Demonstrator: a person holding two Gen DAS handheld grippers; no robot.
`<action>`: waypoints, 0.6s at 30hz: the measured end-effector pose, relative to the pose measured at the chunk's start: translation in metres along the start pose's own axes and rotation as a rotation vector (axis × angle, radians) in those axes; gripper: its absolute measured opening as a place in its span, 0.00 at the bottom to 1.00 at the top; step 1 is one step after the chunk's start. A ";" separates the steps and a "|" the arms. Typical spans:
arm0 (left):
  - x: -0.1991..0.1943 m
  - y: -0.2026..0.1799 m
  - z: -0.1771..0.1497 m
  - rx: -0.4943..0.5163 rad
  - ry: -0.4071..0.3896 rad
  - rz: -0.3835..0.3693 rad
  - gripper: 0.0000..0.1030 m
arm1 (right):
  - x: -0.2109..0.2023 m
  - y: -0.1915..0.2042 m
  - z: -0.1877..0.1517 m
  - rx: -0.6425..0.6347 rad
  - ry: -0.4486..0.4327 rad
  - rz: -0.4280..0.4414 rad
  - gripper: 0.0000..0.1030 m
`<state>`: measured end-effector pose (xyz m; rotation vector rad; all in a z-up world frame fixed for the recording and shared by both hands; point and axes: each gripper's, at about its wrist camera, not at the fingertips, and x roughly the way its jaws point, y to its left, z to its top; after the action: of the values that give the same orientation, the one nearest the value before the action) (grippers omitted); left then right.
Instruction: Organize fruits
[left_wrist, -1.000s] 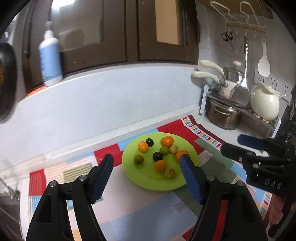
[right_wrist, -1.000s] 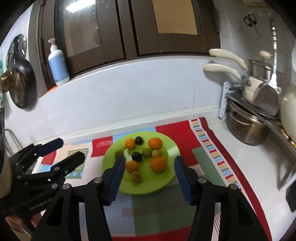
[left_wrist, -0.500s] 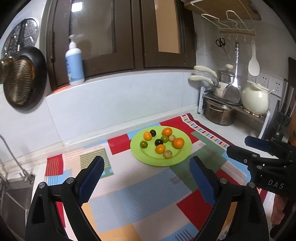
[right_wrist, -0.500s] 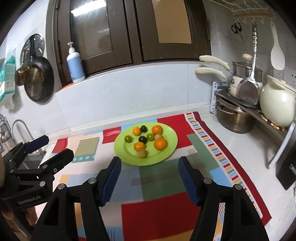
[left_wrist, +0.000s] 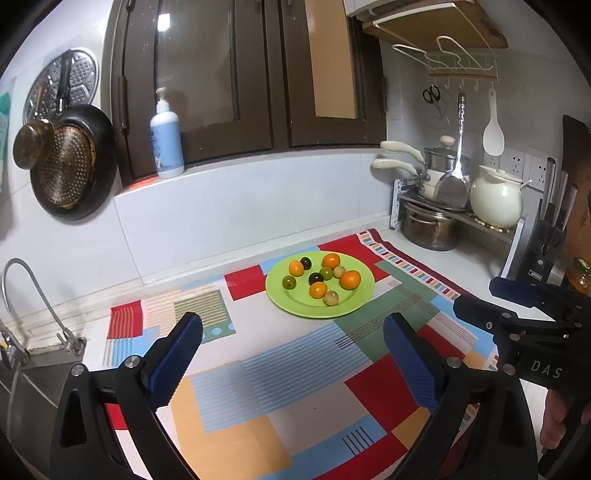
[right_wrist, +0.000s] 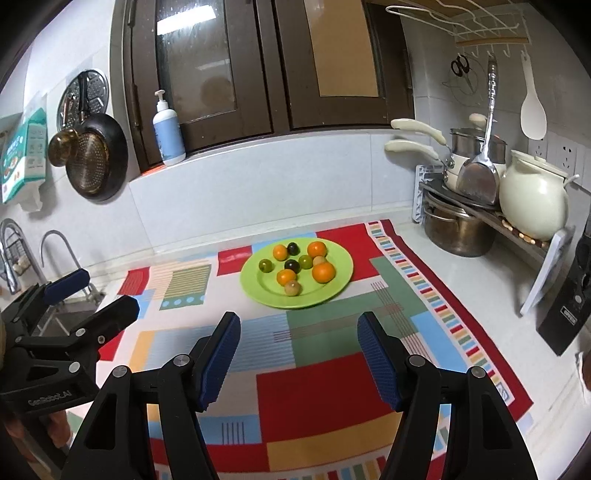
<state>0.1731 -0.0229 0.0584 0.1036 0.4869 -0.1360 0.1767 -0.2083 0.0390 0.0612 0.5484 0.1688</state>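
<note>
Standing off from the plate (left_wrist: 354, 306), both hand-held grippers are empty: the left hand-held gripper (left_wrist: 291, 354) has just been opening and its jaws are spread wide with only the mat (left_wrist: 258, 387) showing between them; the right hand-held gripper (right_wrist: 297, 350) has also just been opening, to a moderate gap, nothing between its pads.

The fruits (right_wrist: 295, 266) lie ahead of both grippers, well apart from the fingertips, all on the green plate, which rests on the patchwork mat over the tabletop (right_wrist: 443, 258). They are loosely clustered: orange ones, green ones, dark ones and brownish ones (several nearly touching).

Judgement on the step in hand: the fruits appear gathered and the grippers look clear of the work. If any regrouping is intended, approach one fruit at a time from the near rim, jaws straddling it squarely; these small round pieces would likely roll and knock their neighbours if nudged off-centre.

View differences: the left wrist view shows the right hand-held gripper off to its right; the right wrist view shows the left one off to its left, plus a boxed packet (right_wrist: 24, 155) on the wall, barely visible in the other view.
</note>
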 end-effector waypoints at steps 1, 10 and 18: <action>-0.003 0.000 -0.001 -0.001 -0.003 0.004 1.00 | -0.002 0.001 -0.001 -0.001 -0.001 0.002 0.65; -0.017 0.000 -0.008 -0.016 0.001 0.030 1.00 | -0.018 0.001 -0.008 -0.003 -0.004 -0.001 0.65; -0.027 0.000 -0.013 -0.035 -0.010 0.040 1.00 | -0.026 0.002 -0.014 -0.014 -0.005 -0.002 0.65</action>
<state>0.1432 -0.0188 0.0599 0.0782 0.4767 -0.0884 0.1475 -0.2108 0.0408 0.0472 0.5422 0.1704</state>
